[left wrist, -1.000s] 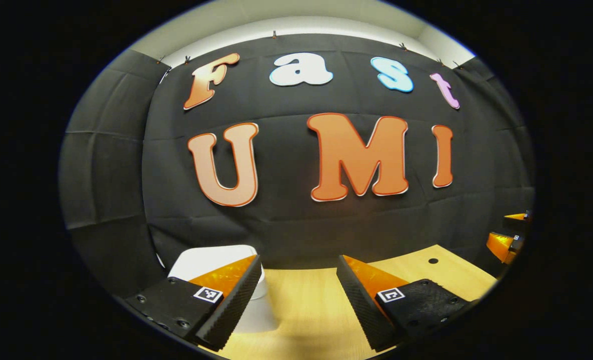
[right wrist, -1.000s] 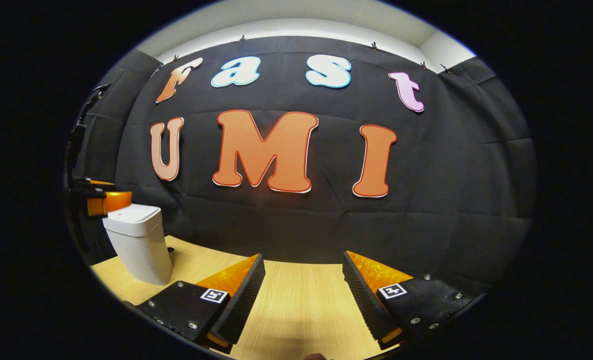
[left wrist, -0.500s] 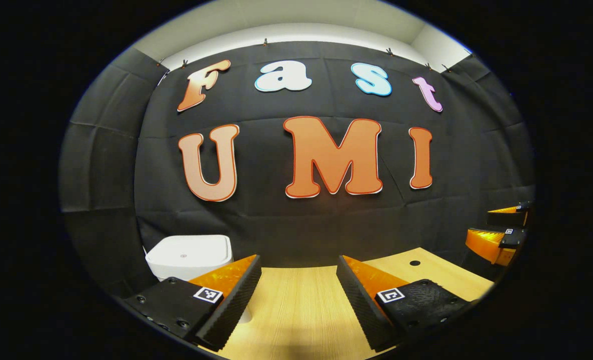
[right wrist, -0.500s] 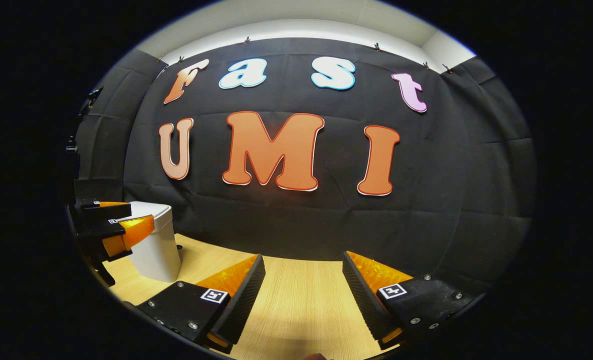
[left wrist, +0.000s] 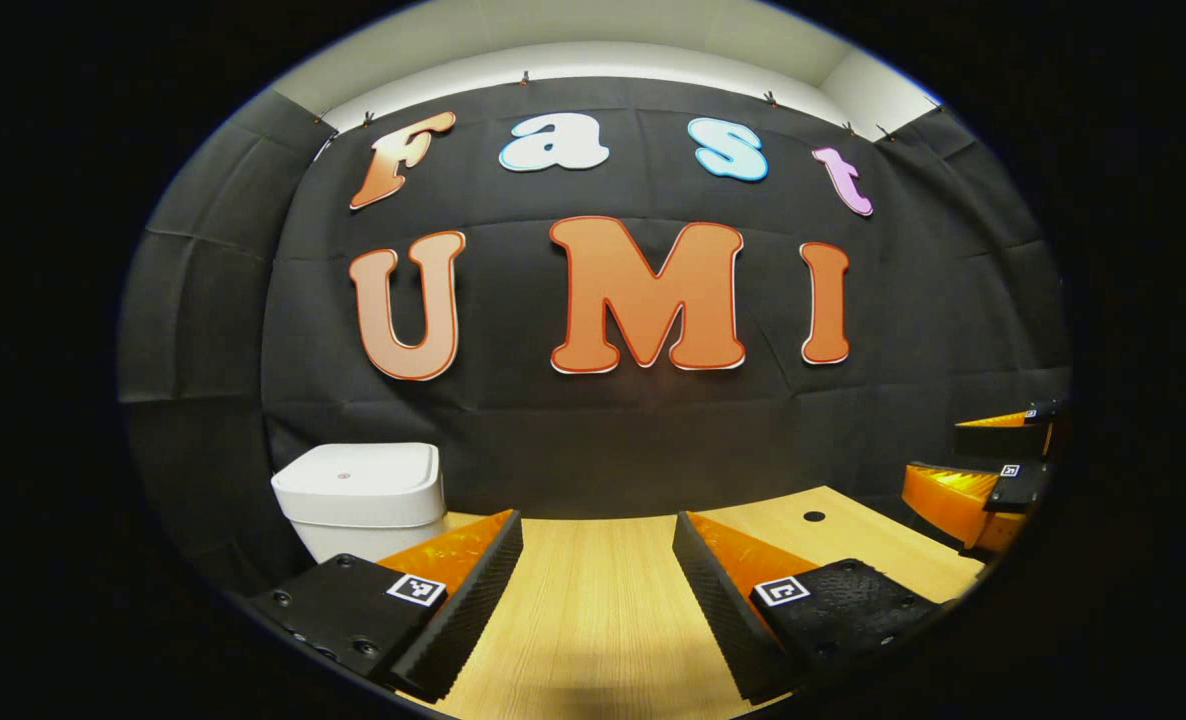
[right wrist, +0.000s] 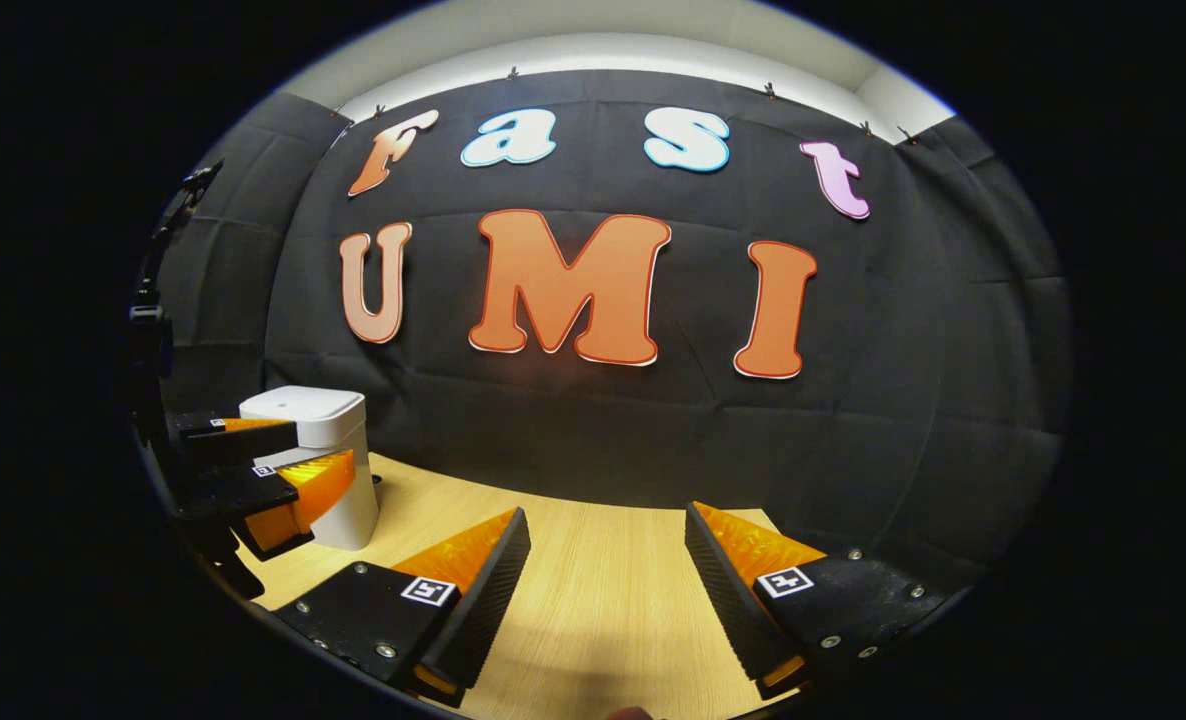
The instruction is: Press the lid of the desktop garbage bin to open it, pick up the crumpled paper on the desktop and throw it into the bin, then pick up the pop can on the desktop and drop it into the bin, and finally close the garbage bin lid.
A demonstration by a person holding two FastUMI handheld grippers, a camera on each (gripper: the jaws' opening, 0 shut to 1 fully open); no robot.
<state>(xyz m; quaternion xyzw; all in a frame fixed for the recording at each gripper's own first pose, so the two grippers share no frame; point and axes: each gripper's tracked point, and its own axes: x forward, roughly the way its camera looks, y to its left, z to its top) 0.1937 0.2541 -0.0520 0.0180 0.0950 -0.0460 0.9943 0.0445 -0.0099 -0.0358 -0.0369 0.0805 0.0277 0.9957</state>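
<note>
A white desktop garbage bin (left wrist: 361, 497) with its lid down stands on the wooden table at the left of the left gripper view, partly behind one finger. My left gripper (left wrist: 598, 545) is open, empty, and held back from the bin. In the right gripper view the same bin (right wrist: 318, 450) stands at the far left, with the left gripper (right wrist: 283, 462) in front of it, open. My right gripper (right wrist: 608, 545) is open over bare table with nothing between its fingers. At the right edge of the left gripper view the right gripper (left wrist: 993, 460) stands open.
The light wooden table (left wrist: 593, 600) runs back to the black cloth wall. A small round hole (left wrist: 814, 517) sits in the tabletop toward the right of the left gripper view. The table (right wrist: 593, 600) also spreads beneath my right gripper.
My left gripper has drawn back and away from the bin, so the whole lid now shows farther off. The right gripper view has shifted slightly right. Both grippers stay open.
</note>
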